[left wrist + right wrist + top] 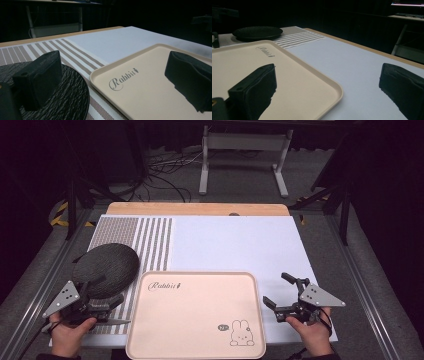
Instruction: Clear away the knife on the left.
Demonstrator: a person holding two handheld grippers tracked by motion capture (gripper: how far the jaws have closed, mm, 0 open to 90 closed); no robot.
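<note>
One thing sits nearest my grippers: the tray (196,317), a pale beige rectangle with rounded corners and a low raised rim, lying flat at the near edge of the table (235,242), between my two hands. I judge it light and stiff, likely hard plastic, so it should lift without flexing, but its smooth face looks slippery. The rim is the only place to bite; I would pinch it at the short sides, one gripper each, so it cannot tip. Its long axis runs left to right across the table, the printed word at the far left corner and the rabbit drawing at the near right.

My left gripper (107,292) stands open and holds nothing, one jaw over the dark plate (106,262) and the other over the tray's left part. My right gripper (280,292) is open and empty too, just beside the tray's right rim. The plate rests on a striped mat (150,240), just left of the tray; whether they touch I cannot quite tell.
</note>
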